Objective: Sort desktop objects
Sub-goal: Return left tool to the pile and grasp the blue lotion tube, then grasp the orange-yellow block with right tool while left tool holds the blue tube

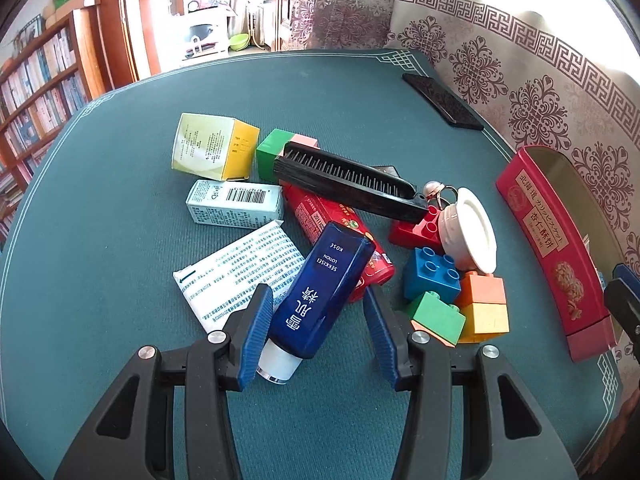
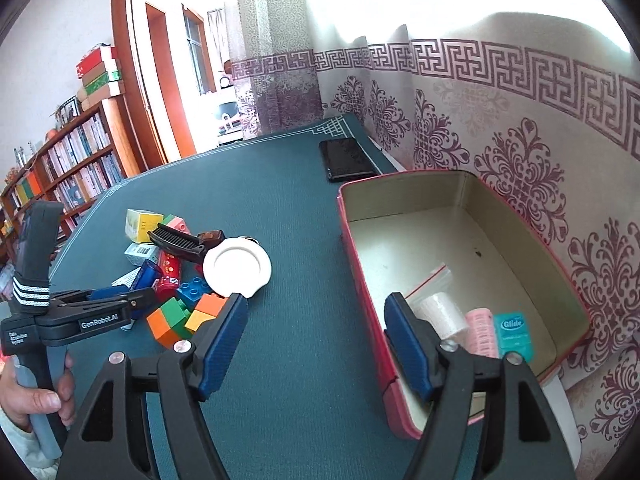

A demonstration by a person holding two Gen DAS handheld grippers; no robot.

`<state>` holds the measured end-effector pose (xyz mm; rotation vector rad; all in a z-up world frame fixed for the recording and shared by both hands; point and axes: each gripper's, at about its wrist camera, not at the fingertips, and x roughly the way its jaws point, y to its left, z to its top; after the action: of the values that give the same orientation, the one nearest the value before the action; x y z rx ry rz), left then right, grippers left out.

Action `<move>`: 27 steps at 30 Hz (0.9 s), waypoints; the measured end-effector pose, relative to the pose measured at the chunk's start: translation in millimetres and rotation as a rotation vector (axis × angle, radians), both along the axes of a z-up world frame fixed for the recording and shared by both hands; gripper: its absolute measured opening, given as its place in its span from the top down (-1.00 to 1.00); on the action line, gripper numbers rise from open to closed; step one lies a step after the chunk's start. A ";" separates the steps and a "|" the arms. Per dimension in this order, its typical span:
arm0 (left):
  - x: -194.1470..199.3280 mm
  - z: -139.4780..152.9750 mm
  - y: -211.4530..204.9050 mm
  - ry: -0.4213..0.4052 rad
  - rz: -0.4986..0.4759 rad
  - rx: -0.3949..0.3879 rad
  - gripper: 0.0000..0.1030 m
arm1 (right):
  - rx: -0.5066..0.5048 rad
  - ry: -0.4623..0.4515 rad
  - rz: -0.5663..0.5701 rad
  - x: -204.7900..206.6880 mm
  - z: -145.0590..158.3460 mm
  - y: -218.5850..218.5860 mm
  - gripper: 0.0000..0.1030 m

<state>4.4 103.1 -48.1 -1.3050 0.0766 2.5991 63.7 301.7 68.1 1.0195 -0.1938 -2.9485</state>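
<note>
A blue lotion tube (image 1: 320, 292) with a white cap lies on the green table mat, leaning on a red box (image 1: 340, 236). My left gripper (image 1: 318, 312) is open, its blue pads either side of the tube's lower half without touching it. My right gripper (image 2: 316, 320) is open and empty, hovering over the near left edge of the red tin box (image 2: 360, 280). The tin holds a plastic bag, a pink roll (image 2: 482, 332) and a teal floss pack (image 2: 514, 336). The left gripper also shows in the right wrist view (image 2: 120, 300).
The pile holds a black comb (image 1: 348, 180), a white bowl (image 1: 472, 232), toy bricks (image 1: 460, 296), a yellow carton (image 1: 216, 146), a white carton (image 1: 236, 202) and a paper sachet (image 1: 240, 272). A black phone (image 1: 442, 100) lies by the wall.
</note>
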 end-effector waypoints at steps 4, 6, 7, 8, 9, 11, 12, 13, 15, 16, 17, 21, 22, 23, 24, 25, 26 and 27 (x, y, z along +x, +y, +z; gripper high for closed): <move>0.9 0.0 2.3 0.022 -0.007 -0.011 0.02 | -0.024 -0.033 0.050 -8.6 -4.4 -11.0 -0.45; 2.2 0.4 4.1 0.029 -0.011 -0.024 0.17 | -0.036 -0.051 0.073 -12.7 -8.1 -17.7 -0.45; 2.8 0.7 4.2 0.030 -0.016 -0.024 0.19 | -0.038 -0.056 0.084 -14.3 -9.5 -21.7 -0.45; 3.4 0.9 4.2 0.026 -0.024 -0.012 0.22 | -0.039 -0.061 0.095 -16.2 -10.4 -25.1 -0.45; 4.7 1.0 3.5 0.023 -0.030 -0.003 0.25 | -0.040 -0.067 0.104 -17.1 -11.6 -28.8 -0.45; 6.1 0.7 3.7 0.021 -0.037 0.005 0.27 | -0.044 -0.080 0.122 -20.8 -13.7 -35.1 -0.45; 6.7 0.4 3.2 0.019 -0.038 0.009 0.28 | -0.045 -0.088 0.130 -23.4 -15.0 -38.1 -0.45; 6.5 0.1 3.2 0.015 -0.040 0.016 0.28 | -0.046 -0.096 0.137 -25.4 -16.3 -40.8 -0.45; 8.3 -0.6 2.2 0.005 -0.047 0.034 0.32 | -0.048 -0.115 0.150 -30.6 -19.8 -46.2 -0.45; 8.6 -1.5 2.3 -0.003 -0.054 0.045 0.33 | -0.051 -0.124 0.156 -33.0 -21.9 -48.4 -0.45; 8.7 -3.0 3.0 -0.013 -0.062 0.054 0.33 | -0.053 -0.132 0.160 -34.9 -23.8 -50.4 -0.45; -0.2 -9.8 -0.7 -0.045 -0.055 0.078 0.34 | -0.046 -0.162 0.172 -42.5 -31.6 -57.3 -0.45; -7.0 -9.0 -3.6 -0.055 -0.048 0.091 0.33 | -0.046 -0.168 0.176 -44.2 -33.4 -58.9 -0.45; -10.9 -9.1 -6.6 -0.064 -0.045 0.110 0.33 | -0.045 -0.172 0.177 -45.8 -34.8 -60.2 -0.45; -12.9 -9.7 -8.2 -0.071 -0.044 0.123 0.33 | -0.045 -0.176 0.179 -47.1 -36.1 -61.4 -0.45; -13.4 -9.7 -8.6 -0.068 -0.041 0.126 0.33 | -0.045 -0.180 0.182 -48.6 -37.5 -62.5 -0.45; -13.6 -9.4 -8.5 -0.065 -0.041 0.126 0.33 | -0.045 -0.185 0.185 -49.9 -38.8 -63.6 -0.45; -13.4 -9.2 -8.2 -0.061 -0.040 0.126 0.34 | -0.044 -0.189 0.186 -51.3 -40.0 -64.5 -0.45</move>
<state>-9.0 94.9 -57.3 -1.3232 -0.0695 2.4847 12.4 237.2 28.1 1.2365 -0.1561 -2.6711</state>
